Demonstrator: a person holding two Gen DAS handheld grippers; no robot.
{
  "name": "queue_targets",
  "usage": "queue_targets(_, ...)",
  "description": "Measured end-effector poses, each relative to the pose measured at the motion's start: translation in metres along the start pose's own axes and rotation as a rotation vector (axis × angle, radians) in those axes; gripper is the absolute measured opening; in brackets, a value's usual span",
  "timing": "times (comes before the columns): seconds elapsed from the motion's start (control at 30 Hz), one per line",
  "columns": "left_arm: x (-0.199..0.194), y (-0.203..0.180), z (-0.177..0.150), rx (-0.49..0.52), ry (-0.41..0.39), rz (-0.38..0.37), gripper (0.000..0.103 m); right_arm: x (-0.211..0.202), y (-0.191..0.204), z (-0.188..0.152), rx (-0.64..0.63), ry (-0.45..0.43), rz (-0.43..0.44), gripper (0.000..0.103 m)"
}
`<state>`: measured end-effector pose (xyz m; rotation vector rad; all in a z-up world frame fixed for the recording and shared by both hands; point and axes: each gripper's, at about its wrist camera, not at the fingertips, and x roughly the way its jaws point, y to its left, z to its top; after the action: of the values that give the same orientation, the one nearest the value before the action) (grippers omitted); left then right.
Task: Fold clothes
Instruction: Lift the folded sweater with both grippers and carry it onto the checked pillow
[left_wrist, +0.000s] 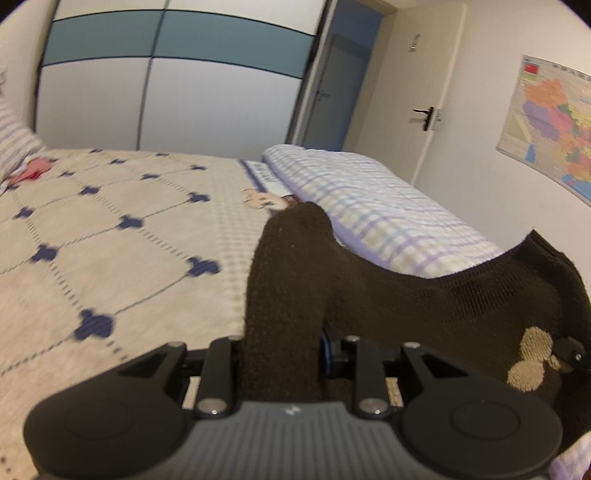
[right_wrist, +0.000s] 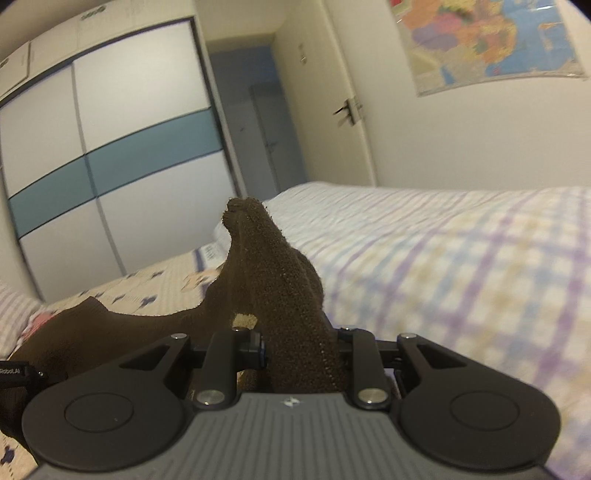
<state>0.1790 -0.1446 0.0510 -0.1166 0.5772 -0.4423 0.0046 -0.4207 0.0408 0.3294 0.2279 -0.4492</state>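
I have a dark brown knitted garment (left_wrist: 424, 295) pinched at two ends and strung between my grippers above the bed (left_wrist: 110, 229). In the left wrist view, my left gripper (left_wrist: 284, 332) has its jaws closed on a bunched fold of that garment, which pokes up and away toward twelve o'clock; the rest of the cloth sags off toward three o'clock, where a tan looped patch (left_wrist: 532, 358) shows on the knit beside a black part of my other gripper. In the right wrist view, my right gripper (right_wrist: 299, 343) is likewise clamped on a rolled ridge of the same brown cloth, its tip rising toward twelve o'clock, and the fabric trails away toward nine o'clock. The bed carries a cream coverlet with dark blue cross marks, and a lilac checked quilt (left_wrist: 369, 206) lies heaped along it at about one o'clock in the left view. The only storage I can see is the wardrobe (left_wrist: 166, 81) with white and teal sliding doors at eleven o'clock; its doors are shut, so I cannot tell what is inside. A coloured map (left_wrist: 550, 122) hangs on the wall at two o'clock, beside a cream door (left_wrist: 424, 92).
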Motion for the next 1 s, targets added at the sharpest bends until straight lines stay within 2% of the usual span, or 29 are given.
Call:
queue_targets(0.27,0.036,-0.082,0.035,0.062,-0.022,-0.073,0.027,-0.017,-0.043,0.023,0.051,-0.117,-0.141,0.027)
queue_targets(0.47,0.060,-0.168,0.053,0.159,-0.057,-0.162,0.027,-0.035,-0.080,0.038,0.122,-0.220,-0.285,0.027)
queue_targets(0.73,0.093,-0.293,0.053,0.228,-0.048,-0.323,0.025,-0.071,-0.125,0.042,0.139,-0.352,-0.527,0.027)
queue_targets(0.83,0.098,-0.340,0.048,0.292,-0.063,-0.377,0.019,-0.086,-0.140,0.039,0.168,-0.397,-0.625,0.027)
queue_targets(0.87,0.100,-0.355,0.046,0.316,-0.071,-0.391,0.013,-0.090,-0.143,0.039,0.173,-0.407,-0.654,0.027)
queue_targets(0.93,0.102,-0.383,0.041,0.371,-0.092,-0.405,0.013,-0.095,-0.150,0.035,0.189,-0.421,-0.697,0.027)
queue_targets(1.0,0.108,-0.406,0.033,0.400,-0.079,-0.406,0.013,-0.095,-0.159,0.031,0.219,-0.409,-0.720,0.027)
